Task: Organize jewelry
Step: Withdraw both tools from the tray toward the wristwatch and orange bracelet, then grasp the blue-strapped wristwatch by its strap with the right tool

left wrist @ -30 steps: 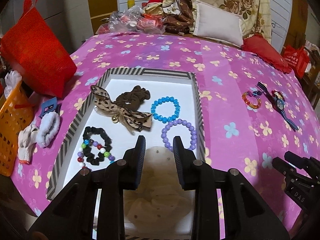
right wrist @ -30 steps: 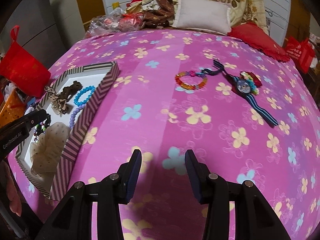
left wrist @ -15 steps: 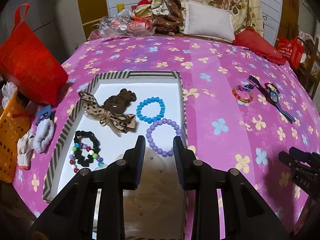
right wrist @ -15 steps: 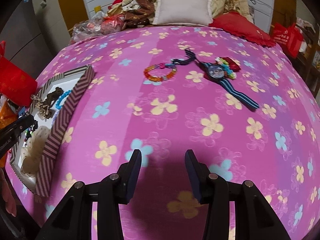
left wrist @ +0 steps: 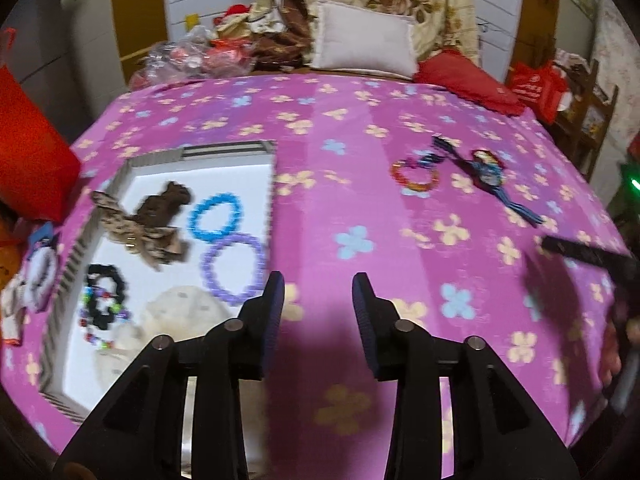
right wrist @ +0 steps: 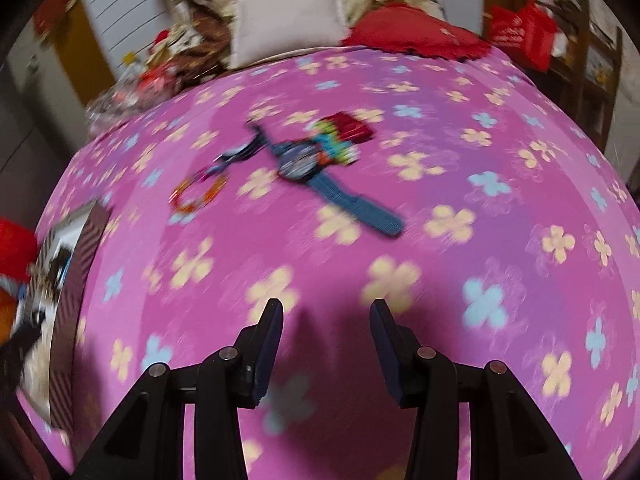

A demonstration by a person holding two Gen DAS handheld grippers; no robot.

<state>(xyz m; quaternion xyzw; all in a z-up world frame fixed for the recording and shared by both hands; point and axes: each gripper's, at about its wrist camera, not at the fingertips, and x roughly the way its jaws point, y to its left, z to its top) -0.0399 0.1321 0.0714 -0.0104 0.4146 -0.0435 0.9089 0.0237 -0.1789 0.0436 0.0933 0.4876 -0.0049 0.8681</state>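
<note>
A striped-rim tray [left wrist: 271, 196] on the pink flowered bedspread holds a blue bead bracelet [left wrist: 216, 216], a purple bead bracelet [left wrist: 234, 268], a leopard bow [left wrist: 136, 232], a brown scrunchie [left wrist: 166, 206], a black scrunchie with coloured beads [left wrist: 102, 292] and a cream scrunchie [left wrist: 180, 312]. A multicoloured bead bracelet [right wrist: 198, 194], a blue-strap watch [right wrist: 320, 176] and a colourful hair piece [right wrist: 344, 136] lie loose on the bed. My left gripper [left wrist: 318, 312] is open and empty, just right of the tray. My right gripper [right wrist: 326, 340] is open and empty, short of the watch.
A white pillow [left wrist: 364, 42], a red cushion [left wrist: 468, 82] and bagged clutter [left wrist: 192, 56] lie at the bed's far end. A red bag [left wrist: 28, 152] and white gloves [left wrist: 24, 296] sit left of the tray. The tray's edge shows in the right wrist view [right wrist: 74, 268].
My left gripper has swung right, off the tray and over the bedspread. My right gripper has moved forward and right toward the watch. Both stay open.
</note>
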